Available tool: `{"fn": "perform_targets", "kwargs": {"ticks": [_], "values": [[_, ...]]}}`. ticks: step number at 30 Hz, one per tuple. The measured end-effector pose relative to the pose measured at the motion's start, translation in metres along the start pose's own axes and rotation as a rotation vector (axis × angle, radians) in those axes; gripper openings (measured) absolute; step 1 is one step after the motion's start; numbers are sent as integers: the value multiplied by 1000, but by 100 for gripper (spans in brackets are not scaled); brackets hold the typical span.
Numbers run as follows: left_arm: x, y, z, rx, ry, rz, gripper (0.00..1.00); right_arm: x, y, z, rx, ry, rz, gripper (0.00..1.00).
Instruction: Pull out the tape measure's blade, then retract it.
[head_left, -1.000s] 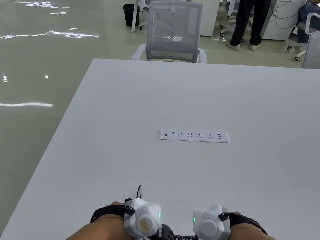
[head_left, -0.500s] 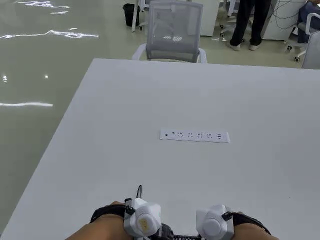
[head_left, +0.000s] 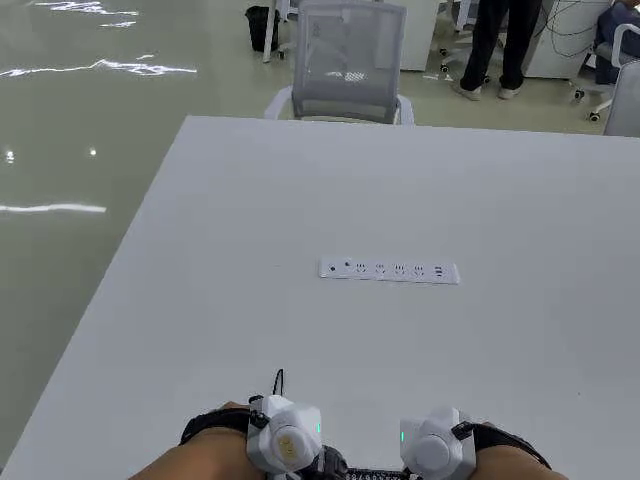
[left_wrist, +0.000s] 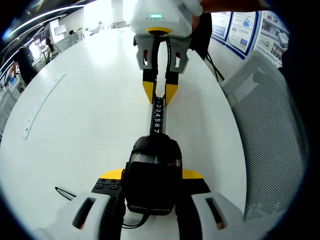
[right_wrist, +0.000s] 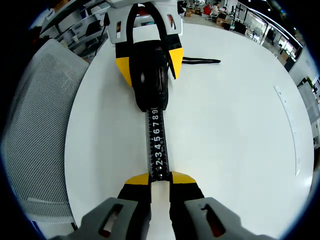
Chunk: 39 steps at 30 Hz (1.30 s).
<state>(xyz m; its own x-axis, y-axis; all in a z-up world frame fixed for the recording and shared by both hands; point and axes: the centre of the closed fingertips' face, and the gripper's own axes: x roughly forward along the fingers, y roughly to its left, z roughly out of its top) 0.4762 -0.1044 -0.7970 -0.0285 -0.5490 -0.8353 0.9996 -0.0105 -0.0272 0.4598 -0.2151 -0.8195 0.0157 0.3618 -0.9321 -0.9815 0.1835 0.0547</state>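
Observation:
A black tape measure case (left_wrist: 152, 172) lies on the white table (left_wrist: 90, 125), and my left gripper (left_wrist: 152, 175) is shut on its sides. Its blade (left_wrist: 157, 117) runs straight out, showing numbers up to about 9. My right gripper (left_wrist: 159, 95) faces the left one with its yellow tips shut on the blade's end. In the right gripper view, my right gripper (right_wrist: 160, 179) pinches the blade (right_wrist: 156, 140), which leads to the case (right_wrist: 150, 80) held in the left gripper (right_wrist: 150, 67). A thin black strap (right_wrist: 200, 61) trails from the case. In the head view both grippers sit at the table's near edge.
A white power strip (head_left: 389, 271) lies mid-table, well beyond the grippers. A grey mesh chair (head_left: 345, 65) stands at the far edge, with a person (head_left: 505, 40) behind it. Another mesh chair (left_wrist: 270, 130) is close beside the near edge.
My right gripper has shifted slightly to the right, away from the left one, drawing a little more blade out. The left gripper and the case have stayed put.

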Motion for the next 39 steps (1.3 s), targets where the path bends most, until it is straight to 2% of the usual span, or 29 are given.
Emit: {"fn": "perform_targets", "kwargs": {"ticks": [39], "values": [[0, 1, -1, -5, 3, 3, 35, -6, -2, -16, 20, 18, -10, 11]]}}
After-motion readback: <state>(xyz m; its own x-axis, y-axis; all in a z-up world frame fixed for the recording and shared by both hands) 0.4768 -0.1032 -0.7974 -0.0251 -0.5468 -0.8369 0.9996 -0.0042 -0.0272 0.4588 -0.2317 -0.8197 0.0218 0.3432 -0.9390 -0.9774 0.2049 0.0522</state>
